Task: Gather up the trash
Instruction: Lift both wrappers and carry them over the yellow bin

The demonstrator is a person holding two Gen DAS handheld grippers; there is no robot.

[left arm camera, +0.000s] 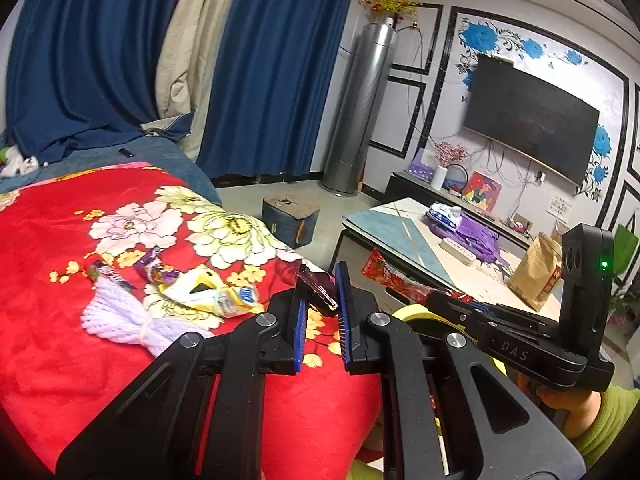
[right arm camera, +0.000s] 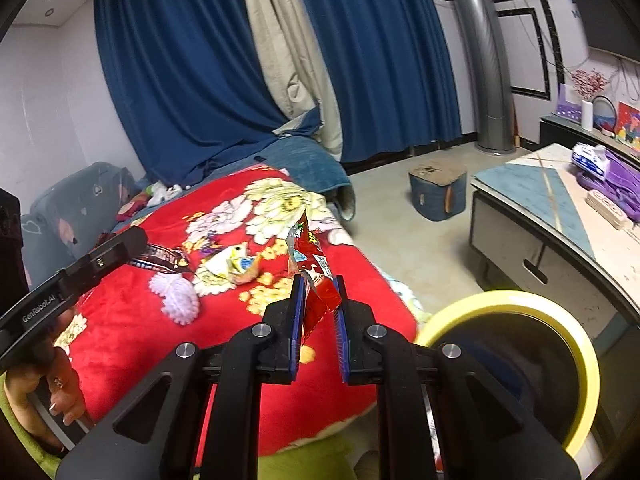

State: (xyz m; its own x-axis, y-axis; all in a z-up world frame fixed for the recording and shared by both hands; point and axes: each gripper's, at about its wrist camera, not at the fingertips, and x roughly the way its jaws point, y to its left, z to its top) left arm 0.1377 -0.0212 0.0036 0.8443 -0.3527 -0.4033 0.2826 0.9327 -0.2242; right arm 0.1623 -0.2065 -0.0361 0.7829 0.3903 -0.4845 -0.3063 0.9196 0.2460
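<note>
Already both tools carry trash: the red wrapper (right arm camera: 314,276) stands pinched between the jaws of the right gripper (right arm camera: 319,300), and the dark wrapper (left arm camera: 320,292) sits clamped in the jaws of the left gripper (left arm camera: 322,304); both pairs are closed down on thin film, with only the wrapper's thickness between the pads. These pieces look like crinkled foil or plastic, nearly weightless, limp and rather slick, so I judge a firm pinch well in from an edge holds best, since a corner grip could let the film slide out or tear. Taking the yellow-rimmed bin (right arm camera: 520,312) as landmark, the red wrapper hangs just to its left and somewhat above the rim, and the dark wrapper is farther left again, over the near edge of the red floral blanket (right arm camera: 160,360). Farther left of the bin, on that blanket, more trash waits: a yellow-and-white packet (left arm camera: 208,292), a purple candy wrapper (left arm camera: 158,270) and a white foam net (left arm camera: 116,316), all lying close together. The packet seems crumpled and springy, best taken across a folded ridge; the foam net looks soft and squashy, so it should compress and grip easily anywhere. Beyond the bin, on its far side, stands the worktop (right arm camera: 532,184) with a purple bag (right arm camera: 620,184).
</note>
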